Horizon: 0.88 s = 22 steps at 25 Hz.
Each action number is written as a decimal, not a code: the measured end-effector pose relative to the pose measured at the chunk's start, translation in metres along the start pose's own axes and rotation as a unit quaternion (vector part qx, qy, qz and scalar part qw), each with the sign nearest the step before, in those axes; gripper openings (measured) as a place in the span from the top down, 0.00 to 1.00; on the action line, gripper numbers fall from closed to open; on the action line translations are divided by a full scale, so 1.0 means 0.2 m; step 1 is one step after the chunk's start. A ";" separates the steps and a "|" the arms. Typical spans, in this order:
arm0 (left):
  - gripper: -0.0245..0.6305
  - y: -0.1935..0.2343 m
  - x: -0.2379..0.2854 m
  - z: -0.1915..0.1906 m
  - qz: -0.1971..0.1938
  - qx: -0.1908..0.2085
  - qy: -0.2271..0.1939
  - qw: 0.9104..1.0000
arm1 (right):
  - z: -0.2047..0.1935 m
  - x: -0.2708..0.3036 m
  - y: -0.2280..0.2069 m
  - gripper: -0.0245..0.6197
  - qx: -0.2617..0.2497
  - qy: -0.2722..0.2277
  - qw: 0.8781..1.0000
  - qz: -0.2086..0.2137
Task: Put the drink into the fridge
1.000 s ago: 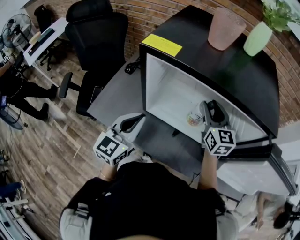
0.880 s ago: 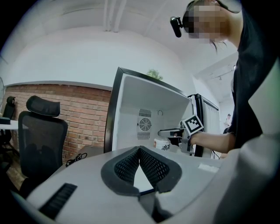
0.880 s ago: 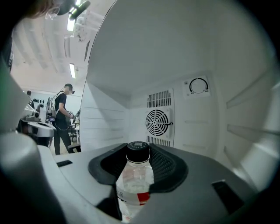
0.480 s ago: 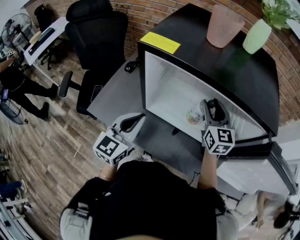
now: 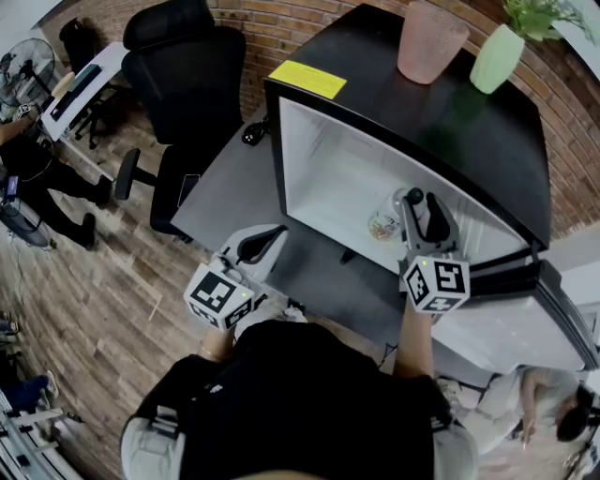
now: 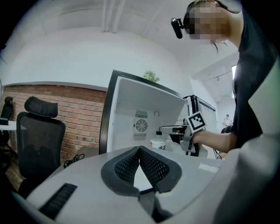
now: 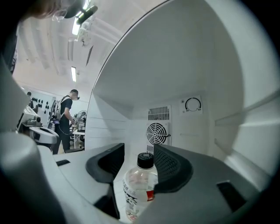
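Inside, the right claw [image 5: 421,201] has just opened round the drink [image 7: 139,186], partly hidden behind one jaw.

The fridge [image 5: 450,122] shows a black shell and a white interior. On its top sit a yellow sticker [image 5: 307,79], a pink cup [image 5: 429,42] and a pale green vase [image 5: 495,58]. Inside it, the clear drink bottle [image 7: 139,186] carries a black cap and a white label with a red patch. At the fridge's open front, black-and-white square markers pattern the cubes on my grey right gripper [image 5: 422,202] and left gripper [image 5: 272,234]. Behind the fridge runs a red-brown brick wall [image 5: 300,23].
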<state>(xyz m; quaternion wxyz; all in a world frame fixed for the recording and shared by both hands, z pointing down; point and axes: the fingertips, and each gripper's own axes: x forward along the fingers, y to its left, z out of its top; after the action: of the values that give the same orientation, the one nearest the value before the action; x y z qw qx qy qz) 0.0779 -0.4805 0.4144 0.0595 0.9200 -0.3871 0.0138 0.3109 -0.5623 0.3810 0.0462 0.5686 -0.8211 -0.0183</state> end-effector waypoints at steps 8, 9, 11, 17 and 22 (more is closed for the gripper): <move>0.96 -0.07 -0.01 0.02 -0.027 0.003 -0.007 1.000 | 0.02 -0.22 0.12 0.81 0.010 -0.021 1.000 0.001; 0.96 -0.09 -0.01 0.02 -0.034 0.004 -0.009 0.999 | 0.02 -0.25 0.14 0.83 0.013 -0.023 1.000 0.000; 0.96 -0.12 -0.01 0.03 -0.044 0.006 -0.014 0.999 | 0.01 -0.31 0.17 0.92 0.018 -0.025 1.000 0.001; 0.96 -0.23 -0.01 0.02 -0.068 0.009 -0.017 0.997 | -0.06 -0.49 0.22 0.96 0.035 -0.007 0.999 0.005; 0.96 -0.34 -0.02 0.01 -0.092 0.012 -0.012 0.996 | -0.14 -0.62 0.30 0.96 0.055 0.008 0.998 0.007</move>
<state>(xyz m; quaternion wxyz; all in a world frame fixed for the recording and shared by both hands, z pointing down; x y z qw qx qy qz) 0.1238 -0.4318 0.4061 0.0448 0.9523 -0.3017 0.0022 0.3004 -0.4253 0.4061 0.0214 0.5649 -0.8243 0.0311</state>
